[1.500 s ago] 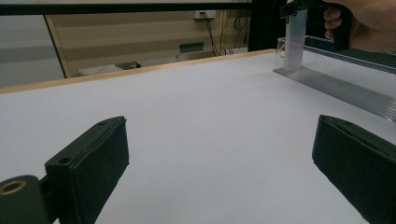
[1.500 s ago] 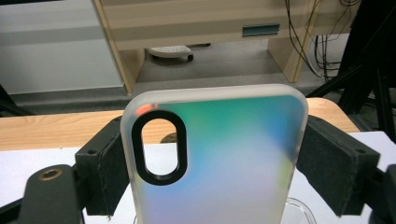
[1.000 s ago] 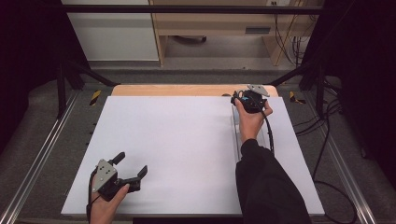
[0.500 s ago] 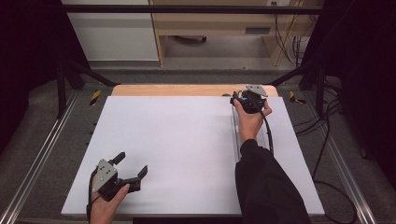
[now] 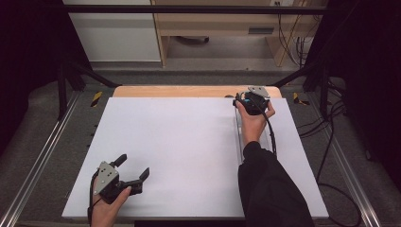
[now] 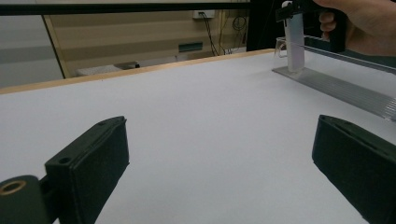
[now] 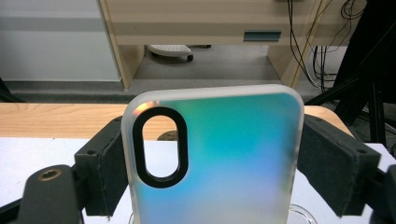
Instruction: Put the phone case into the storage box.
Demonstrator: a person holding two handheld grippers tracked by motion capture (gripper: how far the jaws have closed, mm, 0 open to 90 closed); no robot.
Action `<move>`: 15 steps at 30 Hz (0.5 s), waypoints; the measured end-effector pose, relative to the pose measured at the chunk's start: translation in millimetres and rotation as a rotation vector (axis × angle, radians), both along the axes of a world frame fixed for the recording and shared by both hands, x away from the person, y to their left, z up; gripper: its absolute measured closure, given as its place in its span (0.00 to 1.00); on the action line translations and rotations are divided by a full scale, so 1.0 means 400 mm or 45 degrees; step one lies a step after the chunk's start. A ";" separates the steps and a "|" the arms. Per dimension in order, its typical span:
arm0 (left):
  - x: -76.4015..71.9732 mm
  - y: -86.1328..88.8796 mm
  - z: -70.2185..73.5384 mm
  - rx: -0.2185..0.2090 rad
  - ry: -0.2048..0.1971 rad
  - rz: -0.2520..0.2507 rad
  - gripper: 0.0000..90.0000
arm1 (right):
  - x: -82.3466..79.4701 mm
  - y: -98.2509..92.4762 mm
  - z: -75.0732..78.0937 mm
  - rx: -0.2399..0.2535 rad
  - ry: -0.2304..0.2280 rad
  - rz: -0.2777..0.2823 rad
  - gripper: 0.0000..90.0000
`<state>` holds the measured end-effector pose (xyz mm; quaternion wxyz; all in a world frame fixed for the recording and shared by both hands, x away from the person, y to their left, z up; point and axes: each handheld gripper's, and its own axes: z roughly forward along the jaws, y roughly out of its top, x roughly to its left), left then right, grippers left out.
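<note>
Iridescent teal-to-violet plastic identifies the item in hand as a phone case (image 7: pixel 212 158) with an oval camera cut-out, held upright between the two black jaws of the right gripper (image 7: pixel 212 163), one jaw pressed to each long edge. In the high view the right gripper (image 5: pixel 251 100) sits at the far right of the white bench (image 5: pixel 179 156), close to the wooden strip along the far edge. The left gripper view shows the case (image 6: pixel 295 44) standing on end at the far end of a clear ribbed rack (image 6: pixel 345 91) that runs along the bench surface; whether its lower edge is seated in a slot or just above it cannot be told.

Left gripper (image 5: pixel 134 172) rests at the near left corner, well apart from the work, jaws spread wide with nothing between them.

Assessment: the step in hand appears to be either seating the case in the rack or lifting it from the rack; the frames do not settle which. If placing, the next move calls for a straight vertical descent, keeping the case square to the rack's grooves, then releasing only once the lower edge is supported. Risk: the case may tip over if released early, as it is thin and stands on a narrow edge.
</note>
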<state>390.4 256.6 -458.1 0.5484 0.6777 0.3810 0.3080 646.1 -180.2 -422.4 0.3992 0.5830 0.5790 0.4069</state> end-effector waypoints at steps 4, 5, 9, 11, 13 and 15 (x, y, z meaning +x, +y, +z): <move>0.000 -0.001 0.000 0.001 0.000 -0.001 0.04 | 0.001 -0.002 -0.001 -0.002 0.004 0.010 0.19; 0.000 -0.001 0.000 0.001 0.000 -0.001 0.04 | 0.001 -0.003 -0.002 0.000 0.003 0.010 0.19; 0.000 -0.001 0.000 0.001 0.000 -0.001 0.04 | 0.003 -0.005 -0.002 0.015 -0.005 0.009 0.18; 0.000 -0.001 0.000 0.001 0.000 -0.001 0.04 | 0.003 -0.004 0.000 0.029 -0.010 0.006 0.17; 0.000 -0.001 0.000 0.001 0.000 -0.001 0.04 | 0.003 -0.003 0.000 0.027 -0.014 0.004 0.17; 0.000 -0.001 0.000 0.000 -0.001 -0.001 0.04 | 0.003 -0.003 0.000 0.029 -0.017 0.004 0.15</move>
